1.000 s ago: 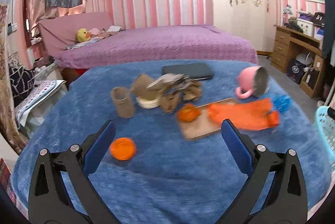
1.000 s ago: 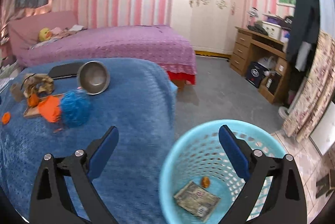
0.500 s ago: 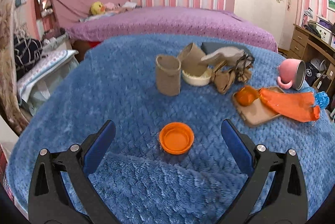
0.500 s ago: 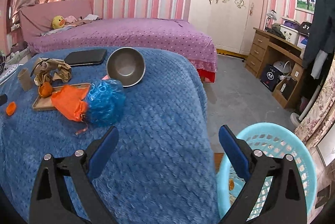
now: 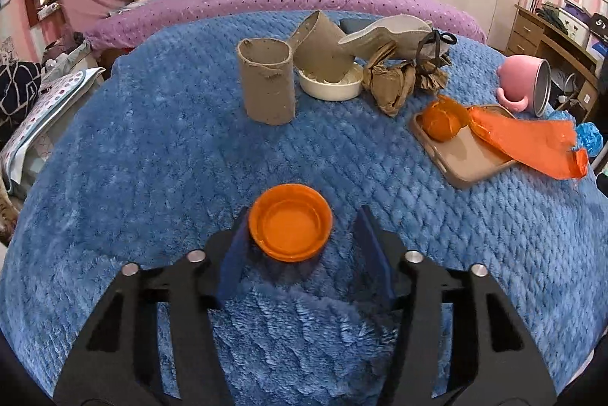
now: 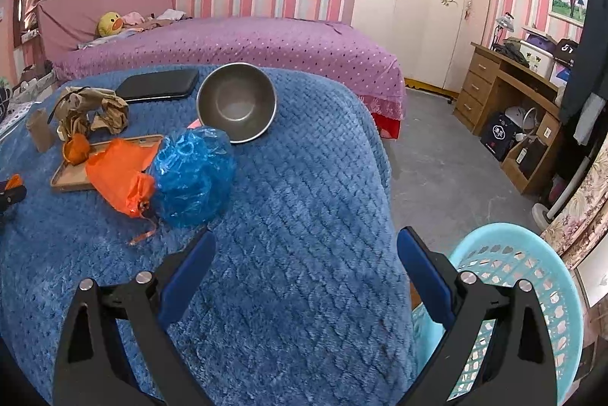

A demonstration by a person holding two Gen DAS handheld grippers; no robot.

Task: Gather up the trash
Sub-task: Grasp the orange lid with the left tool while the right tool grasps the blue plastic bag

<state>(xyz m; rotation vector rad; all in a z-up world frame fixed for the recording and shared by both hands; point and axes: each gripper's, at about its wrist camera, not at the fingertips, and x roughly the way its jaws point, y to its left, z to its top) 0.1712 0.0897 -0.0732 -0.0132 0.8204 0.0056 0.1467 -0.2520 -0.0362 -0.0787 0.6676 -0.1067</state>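
One orange lid (image 5: 290, 226) lies on the blue blanket (image 5: 152, 147) between the left gripper (image 5: 300, 246) pads, which have just been closing but are apparently not yet clamped, so its shallow rim may slip free; the right gripper (image 6: 306, 263) gapes empty.

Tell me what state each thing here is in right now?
Orange lid: upturned, between the jaws.
Left gripper: closing in, right pad not touching.
Right gripper: open, empty.
Cardboard tube: upright.
Pink mug: tipped over.
Blue basket: upright.
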